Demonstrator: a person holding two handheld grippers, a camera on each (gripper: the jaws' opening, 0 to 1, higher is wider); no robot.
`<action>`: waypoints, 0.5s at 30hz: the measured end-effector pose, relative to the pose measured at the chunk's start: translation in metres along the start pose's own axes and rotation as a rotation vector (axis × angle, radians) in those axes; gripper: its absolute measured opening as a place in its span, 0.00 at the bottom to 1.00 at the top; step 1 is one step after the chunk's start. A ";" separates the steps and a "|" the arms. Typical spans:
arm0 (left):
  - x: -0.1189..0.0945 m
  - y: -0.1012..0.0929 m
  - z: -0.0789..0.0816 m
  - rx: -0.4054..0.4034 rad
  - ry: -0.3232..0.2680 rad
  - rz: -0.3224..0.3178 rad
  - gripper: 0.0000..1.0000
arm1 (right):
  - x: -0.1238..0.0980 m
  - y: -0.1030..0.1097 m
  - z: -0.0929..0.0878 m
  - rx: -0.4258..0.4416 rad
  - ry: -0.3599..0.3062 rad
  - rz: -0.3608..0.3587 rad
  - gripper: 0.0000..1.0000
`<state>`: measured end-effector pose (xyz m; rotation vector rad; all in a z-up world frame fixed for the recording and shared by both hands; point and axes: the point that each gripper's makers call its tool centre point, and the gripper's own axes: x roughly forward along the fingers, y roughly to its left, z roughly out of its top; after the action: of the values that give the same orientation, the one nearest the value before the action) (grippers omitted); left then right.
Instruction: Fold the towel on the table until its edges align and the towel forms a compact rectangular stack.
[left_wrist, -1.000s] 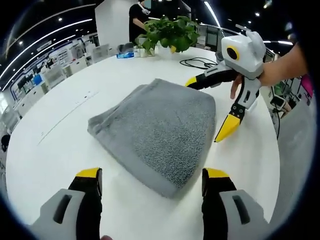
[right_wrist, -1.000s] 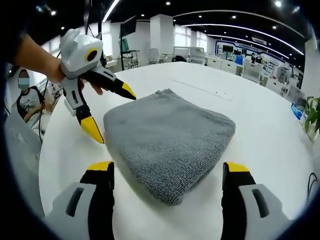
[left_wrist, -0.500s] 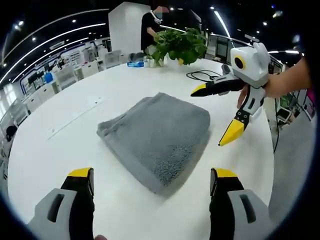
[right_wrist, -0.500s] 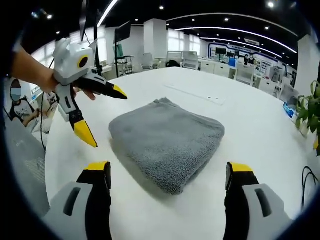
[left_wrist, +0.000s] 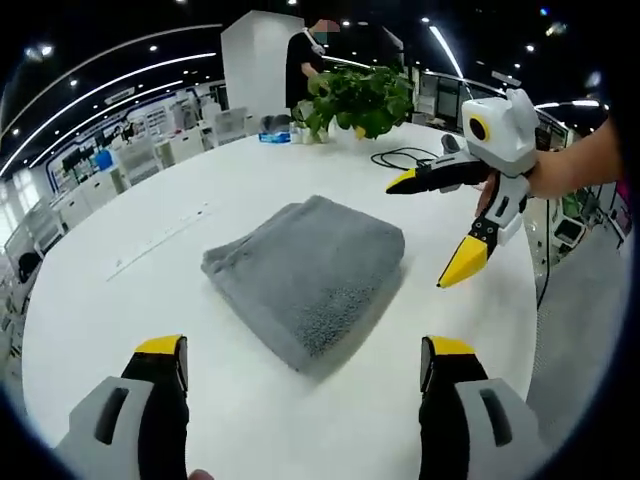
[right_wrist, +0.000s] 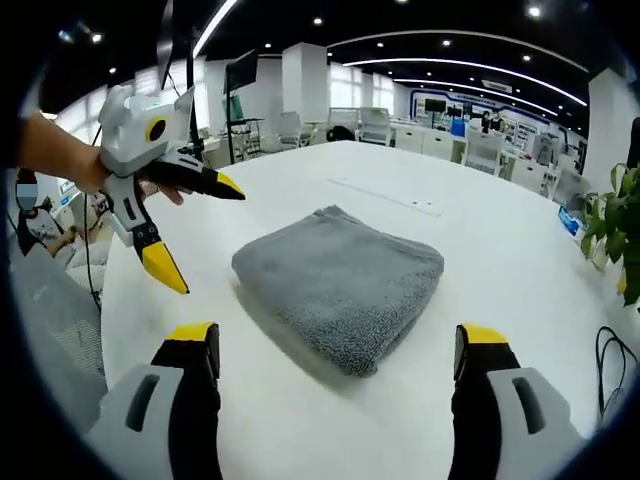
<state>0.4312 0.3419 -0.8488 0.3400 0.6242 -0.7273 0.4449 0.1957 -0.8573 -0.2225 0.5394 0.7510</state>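
Towel is lying folded on the table, centred ahead between both grippers. Left gripper and right gripper are hanging spread wide, gripping nothing, about equally near

Was a round white table, glossy, with a thin seam line and a small inset plate near the middle. Carried a grey towel, folded into a thick rectangular stack, flat at the centre. Bore a potted plant, a black cable and a blue packet near the far edge.
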 end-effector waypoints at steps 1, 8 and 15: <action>-0.002 -0.001 0.000 0.001 -0.004 0.003 0.99 | -0.002 0.001 0.001 -0.002 -0.002 -0.001 0.99; -0.014 -0.008 0.002 0.001 -0.022 0.006 0.99 | -0.012 0.005 0.001 -0.004 -0.008 -0.001 0.99; -0.030 -0.015 0.004 -0.010 -0.033 0.025 0.99 | -0.026 0.016 0.005 -0.001 -0.025 -0.004 0.99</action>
<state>0.4052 0.3447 -0.8282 0.3257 0.5906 -0.7041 0.4195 0.1937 -0.8394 -0.2148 0.5144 0.7490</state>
